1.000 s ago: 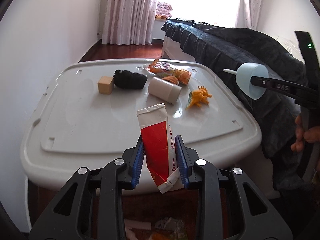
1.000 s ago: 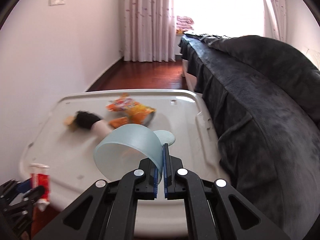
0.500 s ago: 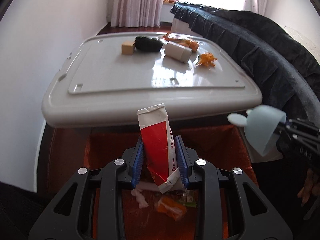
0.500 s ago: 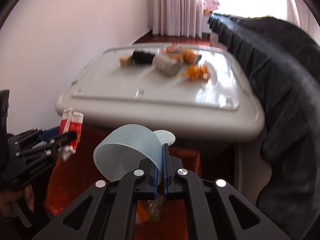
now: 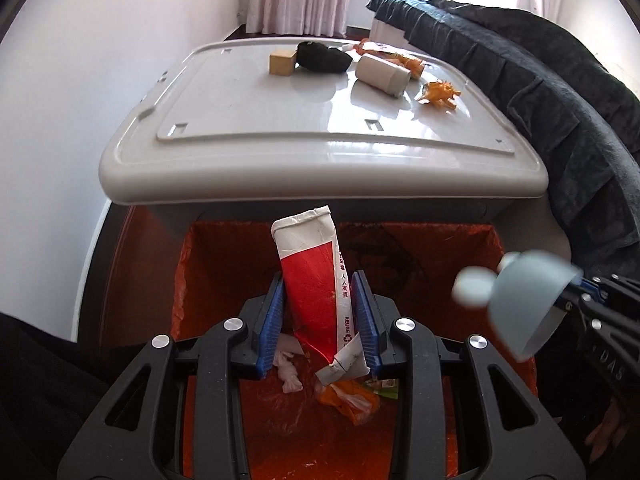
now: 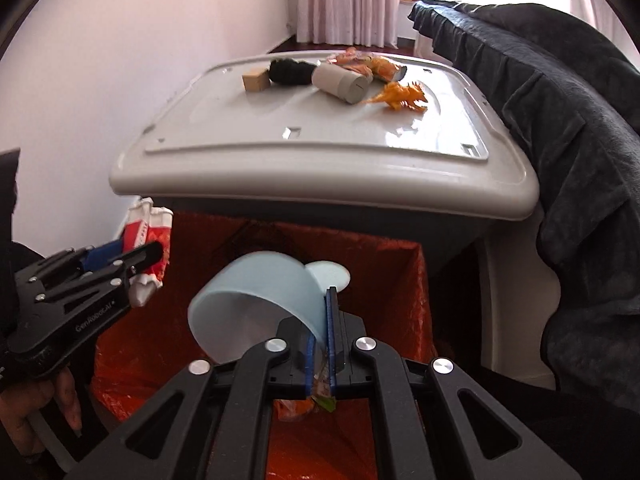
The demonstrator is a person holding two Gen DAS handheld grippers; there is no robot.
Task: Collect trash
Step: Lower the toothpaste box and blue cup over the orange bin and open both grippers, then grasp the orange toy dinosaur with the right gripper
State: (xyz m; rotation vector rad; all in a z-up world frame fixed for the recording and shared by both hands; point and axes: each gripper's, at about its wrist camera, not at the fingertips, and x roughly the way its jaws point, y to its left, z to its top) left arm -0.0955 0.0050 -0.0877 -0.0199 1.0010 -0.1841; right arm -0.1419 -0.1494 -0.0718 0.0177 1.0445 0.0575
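A red and white squeezed tube [image 5: 312,280] stands between the blue pads of my left gripper [image 5: 318,312], over the orange-lined bin [image 5: 192,264]. The jaws are opening and the pads look slightly off the tube. In the right wrist view the same tube [image 6: 140,232] and left gripper [image 6: 132,252] show at the left. My right gripper [image 6: 320,344] has the rim of a pale blue plastic cup [image 6: 256,296] between its pads. Its jaws are opening too, with a gap visible. The cup [image 5: 524,304] is blurred over the bin's right side.
Crumpled trash [image 5: 348,396] lies in the bin. Behind it, the grey plastic table [image 5: 280,128] holds a wooden block [image 5: 282,62], black cloth [image 5: 322,56], white cylinder [image 5: 382,74], orange wrapper [image 5: 400,58] and orange toy [image 5: 438,96]. A dark blanket [image 5: 560,120] hangs at the right.
Both grippers have drawn back from above the table and dropped over the bin. The pads of each gripper have parted a little around the tube and the cup rim.
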